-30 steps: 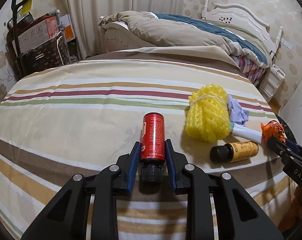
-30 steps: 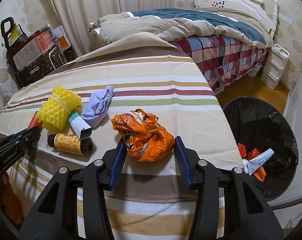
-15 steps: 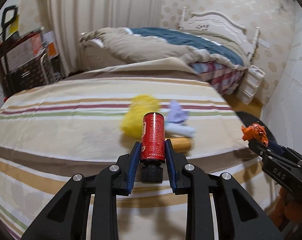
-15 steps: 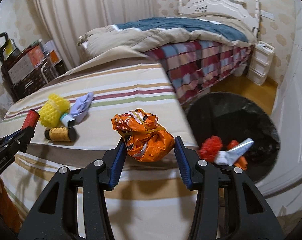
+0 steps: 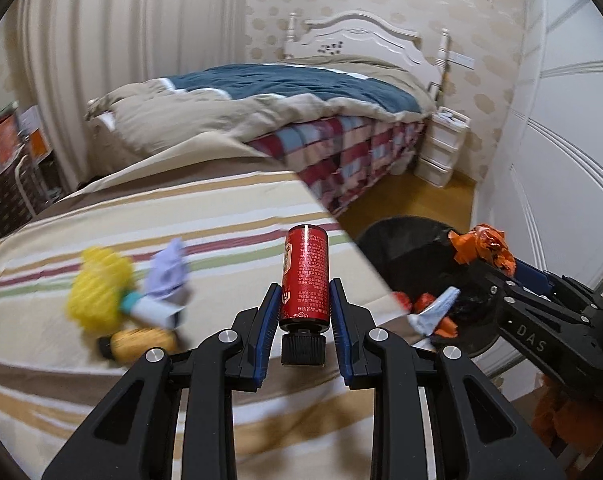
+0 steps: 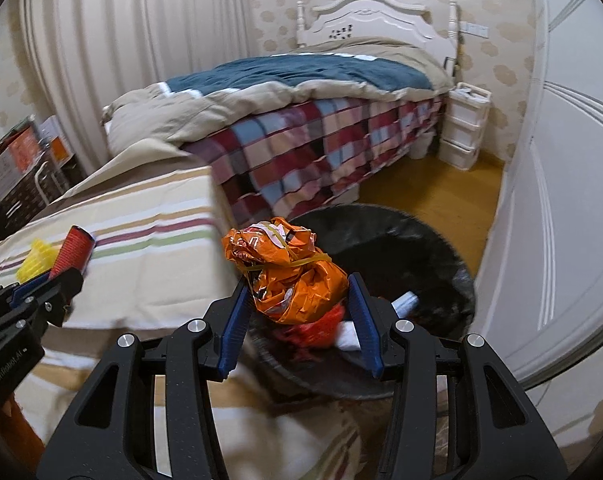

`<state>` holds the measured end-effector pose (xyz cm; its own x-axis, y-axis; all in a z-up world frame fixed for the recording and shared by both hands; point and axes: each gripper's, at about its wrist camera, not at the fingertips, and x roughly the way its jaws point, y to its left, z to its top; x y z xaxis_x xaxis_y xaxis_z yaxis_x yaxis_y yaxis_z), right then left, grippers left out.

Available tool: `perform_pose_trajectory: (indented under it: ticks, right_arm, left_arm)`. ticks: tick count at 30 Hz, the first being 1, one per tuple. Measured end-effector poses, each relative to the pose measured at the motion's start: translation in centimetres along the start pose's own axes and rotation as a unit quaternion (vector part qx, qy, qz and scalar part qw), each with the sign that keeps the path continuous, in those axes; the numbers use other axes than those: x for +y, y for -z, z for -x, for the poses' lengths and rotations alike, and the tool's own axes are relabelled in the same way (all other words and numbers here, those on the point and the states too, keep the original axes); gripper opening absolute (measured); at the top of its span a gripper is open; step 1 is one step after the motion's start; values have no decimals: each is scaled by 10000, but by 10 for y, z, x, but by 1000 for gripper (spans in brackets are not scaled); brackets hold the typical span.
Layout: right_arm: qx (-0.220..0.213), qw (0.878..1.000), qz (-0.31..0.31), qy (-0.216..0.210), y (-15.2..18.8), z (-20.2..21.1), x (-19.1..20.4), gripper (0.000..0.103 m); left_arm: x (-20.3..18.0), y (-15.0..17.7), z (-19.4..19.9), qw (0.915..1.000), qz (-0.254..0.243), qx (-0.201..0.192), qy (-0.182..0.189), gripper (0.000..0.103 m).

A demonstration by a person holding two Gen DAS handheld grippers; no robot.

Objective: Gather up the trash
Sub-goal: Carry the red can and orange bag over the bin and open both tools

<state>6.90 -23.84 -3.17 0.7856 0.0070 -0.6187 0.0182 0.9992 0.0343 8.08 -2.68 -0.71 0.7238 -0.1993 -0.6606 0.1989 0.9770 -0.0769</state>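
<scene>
Carry-to-bin step is being executed. Red bottle (image 5: 304, 276) is being pinched by left gripper (image 5: 301, 320); orange wrapper bundle (image 6: 291, 276) is being pinched by right gripper (image 6: 297, 320), above black-lined bin (image 6: 441, 248) at 12 o'clock. Next: jaws spread over bin.

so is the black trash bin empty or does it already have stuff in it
Not empty. The black trash bin already holds red-orange scraps and a crumpled white tube at the bottom, visible in both wrist views.

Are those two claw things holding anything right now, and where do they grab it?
Left gripper clamps the red bottle at its lower body; right gripper squeezes the orange bag by its sides.
</scene>
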Motion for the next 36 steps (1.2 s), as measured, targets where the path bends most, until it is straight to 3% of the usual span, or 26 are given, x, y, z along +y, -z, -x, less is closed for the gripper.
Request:
perform_pose_trajectory:
  ticks: [8,26,27,29,31,36]
  right_arm:
    - [48,9994,-247,241,-13,-22,-36,46]
    - [323,9963,-577,558,-21,-75,-80,48]
    - [332,9961,-586,569,-21,-77,-82,50]
    - [327,9957,-591,637,-21,-80,-84,61]
    - [310,9954,-598,683,-20,-82,-84,64]
    - [353,9944,-651,748,-18,-83,-86,65]
  left_arm:
    - [-36,-15,-37,9995,-272,156,100,27]
    - [-92,-35,-98,9961,-761,437,-86,29]
    - [-93,-34,-100,9959,-764,458,-141,31]
    - [-91,-33,-102,9960,-726,489,-183,46]
    - [-87,-33,-102,9966,-649,475,-201,64]
    - [-75,-33,-94,9973,-512,407,-331,74]
